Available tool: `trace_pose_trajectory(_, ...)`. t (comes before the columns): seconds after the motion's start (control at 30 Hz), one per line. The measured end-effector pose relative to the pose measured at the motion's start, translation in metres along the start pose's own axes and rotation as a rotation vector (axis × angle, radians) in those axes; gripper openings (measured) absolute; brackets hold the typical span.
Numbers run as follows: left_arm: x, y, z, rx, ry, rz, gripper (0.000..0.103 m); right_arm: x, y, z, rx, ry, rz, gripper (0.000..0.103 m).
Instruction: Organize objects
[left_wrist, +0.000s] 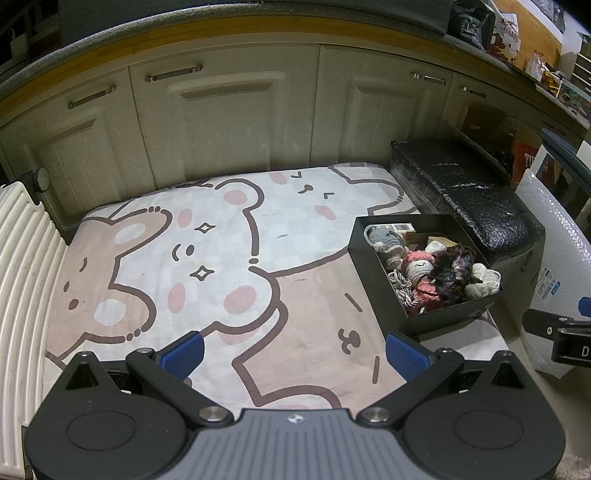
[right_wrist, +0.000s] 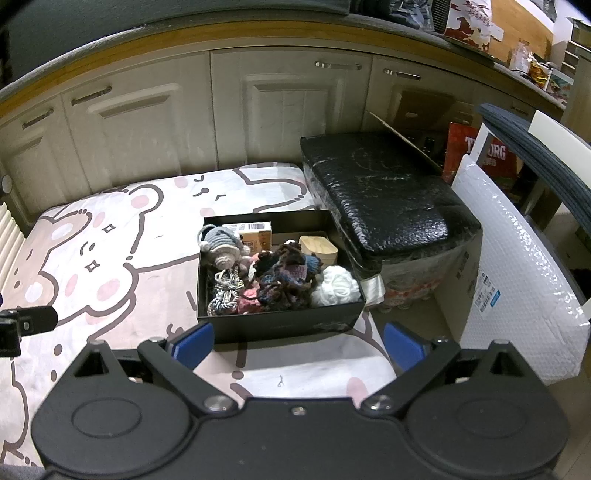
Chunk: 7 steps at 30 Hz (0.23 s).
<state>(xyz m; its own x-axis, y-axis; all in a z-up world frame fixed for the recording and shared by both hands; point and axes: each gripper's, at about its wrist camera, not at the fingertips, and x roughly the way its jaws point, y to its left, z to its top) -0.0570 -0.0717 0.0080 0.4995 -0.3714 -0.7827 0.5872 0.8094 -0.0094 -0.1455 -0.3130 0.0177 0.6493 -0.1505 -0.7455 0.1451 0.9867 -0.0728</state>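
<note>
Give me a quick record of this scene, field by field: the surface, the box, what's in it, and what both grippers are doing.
surface: cartoon bear blanket
container: open black box on the blanket's right side
contents: grey crochet doll, white yarn ball, dark multicolor yarn, striped cord, small carton
right of box: black wrapped case, bubble mailer
left gripper: open, holding nothing, over the blanket
right gripper: open, holding nothing, in front of the box
</note>
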Motion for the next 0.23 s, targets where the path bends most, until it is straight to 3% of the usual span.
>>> trace_pose_trajectory(0.23,0.0001,-0.0031,-0.0005,0.007,0.001,-0.002,0.103,0.0002,-0.0008,-0.0013,0.002,-0.001,0.001,0.100)
